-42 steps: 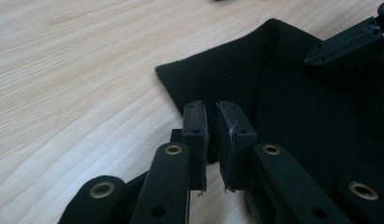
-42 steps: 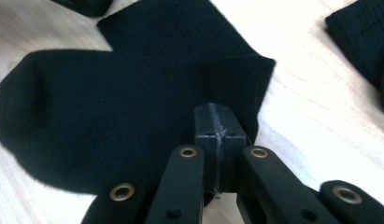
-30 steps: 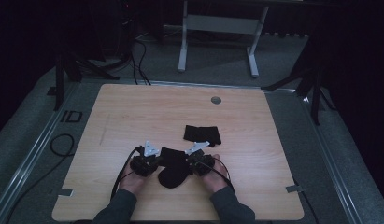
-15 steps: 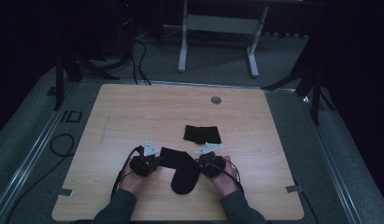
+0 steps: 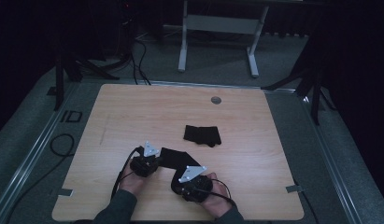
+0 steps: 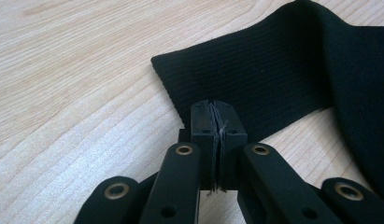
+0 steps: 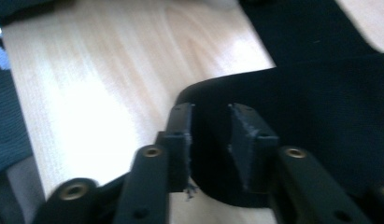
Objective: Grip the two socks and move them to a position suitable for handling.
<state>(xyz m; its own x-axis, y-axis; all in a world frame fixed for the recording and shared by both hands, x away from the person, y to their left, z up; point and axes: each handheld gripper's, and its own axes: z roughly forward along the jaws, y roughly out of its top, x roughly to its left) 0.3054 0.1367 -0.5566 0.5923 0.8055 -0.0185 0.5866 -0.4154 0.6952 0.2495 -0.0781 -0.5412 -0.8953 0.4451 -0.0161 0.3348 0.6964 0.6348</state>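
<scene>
Seemingly, since half a second before, the right gripper (image 5: pixel 184 173) had drawn back toward the table's (image 5: pixel 133 112) near edge while the left gripper (image 5: pixel 154 156) stayed where it was, so the black cloth (image 5: pixel 175 161) that had hung down between the hands now ran as a slanted strip from one gripper to the other in the high view. A second, folded cloth (image 5: pixel 202 135) lay unmoved near the table's middle, apart from both grippers, and a small round grommet (image 5: pixel 216 100) sat near the far edge. From the left gripper view, the left gripper (image 6: pixel 217 116) was clenched, its jaws pressed together on the near edge of the cloth (image 6: pixel 255 79), whose ribbed band spread flat on the wood beyond the tips and rose in a fold at the right. From the right gripper view, which was blurred, the right gripper (image 7: pixel 210 126) had its jaws parted with a clear gap between them; the cloth (image 7: pixel 297 93) lay under and beyond them, a curved edge of it passing between the pads (image 7: pixel 180 135), and whether either pad touched it could not be told.
</scene>
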